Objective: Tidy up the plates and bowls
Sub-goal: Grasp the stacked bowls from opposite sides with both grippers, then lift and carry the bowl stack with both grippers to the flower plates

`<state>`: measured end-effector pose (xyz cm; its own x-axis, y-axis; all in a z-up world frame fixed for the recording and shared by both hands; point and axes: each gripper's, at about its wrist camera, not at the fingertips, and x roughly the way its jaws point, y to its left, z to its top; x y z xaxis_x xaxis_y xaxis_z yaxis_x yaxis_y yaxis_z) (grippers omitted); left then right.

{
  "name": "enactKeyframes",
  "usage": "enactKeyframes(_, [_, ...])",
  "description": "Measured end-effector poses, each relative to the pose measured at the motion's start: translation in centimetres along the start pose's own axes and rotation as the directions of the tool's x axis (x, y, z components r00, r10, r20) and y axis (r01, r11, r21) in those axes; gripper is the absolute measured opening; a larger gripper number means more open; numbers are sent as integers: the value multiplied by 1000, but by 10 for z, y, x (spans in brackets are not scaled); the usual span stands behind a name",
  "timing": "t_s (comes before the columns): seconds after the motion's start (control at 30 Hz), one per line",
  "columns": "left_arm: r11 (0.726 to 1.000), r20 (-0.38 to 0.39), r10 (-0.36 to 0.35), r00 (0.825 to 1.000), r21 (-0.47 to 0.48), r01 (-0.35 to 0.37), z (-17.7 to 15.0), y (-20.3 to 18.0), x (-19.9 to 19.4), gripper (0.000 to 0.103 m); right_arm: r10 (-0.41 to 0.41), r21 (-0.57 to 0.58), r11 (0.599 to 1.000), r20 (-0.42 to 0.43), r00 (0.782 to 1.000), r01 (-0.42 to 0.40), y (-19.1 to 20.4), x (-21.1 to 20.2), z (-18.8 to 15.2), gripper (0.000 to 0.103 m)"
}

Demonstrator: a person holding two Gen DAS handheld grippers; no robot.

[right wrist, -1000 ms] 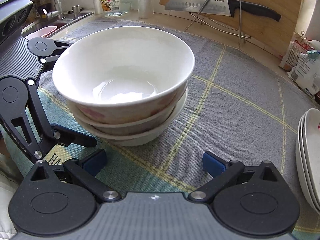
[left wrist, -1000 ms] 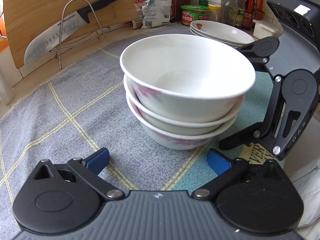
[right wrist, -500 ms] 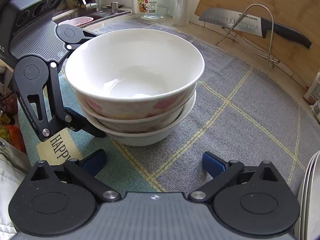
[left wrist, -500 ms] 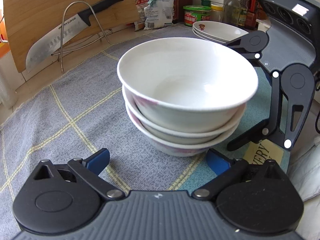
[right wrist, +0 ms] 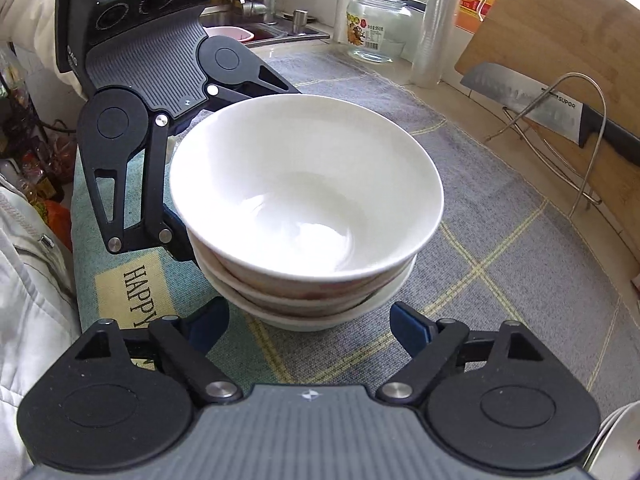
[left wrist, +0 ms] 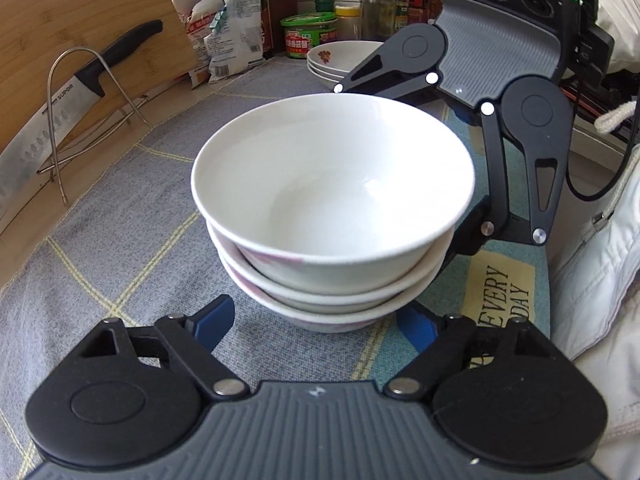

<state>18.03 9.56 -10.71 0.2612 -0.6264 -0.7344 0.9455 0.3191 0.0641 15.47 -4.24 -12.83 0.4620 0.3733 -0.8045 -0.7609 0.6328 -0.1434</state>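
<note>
I have a stack of three white ceramic bowls with faint pink patterning (left wrist: 332, 208) sitting on the grey woven cloth with yellow grid lines (left wrist: 132, 208) that covers the bench. My left hand-held gripper (left wrist: 316, 322) sits low at the near side of the stack; its jaws are closing, and the bottom bowl lies between its blue pads (left wrist: 212, 320), though I cannot tell whether they press on it yet. My right hand-held gripper (right wrist: 310, 320) comes in from the opposite side, also closing around the foot of the same stack, its blue pads just beside the lowest bowl; contact is not clear there either. Each gripper shows in the other's view, flanking the stack.

Beyond the bowls, a small stack of white plates with a flower print (left wrist: 340, 58) rests near the far edge of the cloth, well apart from the bowls. A steel kitchen knife with a black handle (left wrist: 68, 100) leans in a wire rack (left wrist: 80, 120) against a bamboo cutting board (left wrist: 80, 20). A clear glass jar (right wrist: 378, 34) stands near the sink.
</note>
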Motion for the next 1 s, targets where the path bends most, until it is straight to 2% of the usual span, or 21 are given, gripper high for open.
enactKeyframes(0.13, [997, -14, -57, 998, 50, 58, 4, 2, 1, 79, 25, -29, 999, -13, 1000, -26, -4, 0, 4, 86])
enactKeyframes(0.47, [983, -49, -153, 987, 100, 157, 10, 10, 8, 79, 76, -58, 995, -38, 996, -78, -7, 1, 7, 83])
enactKeyframes(0.77, [983, -58, -159, 986, 87, 164, 11, 12, 9, 79, 89, -48, 995, -44, 995, -91, -9, 0, 7, 83])
enactKeyframes(1.0, [987, -67, -125, 990, 96, 131, 16, 7, 5, 79, 81, -50, 995, -33, 996, -83, -12, -1, 9, 83])
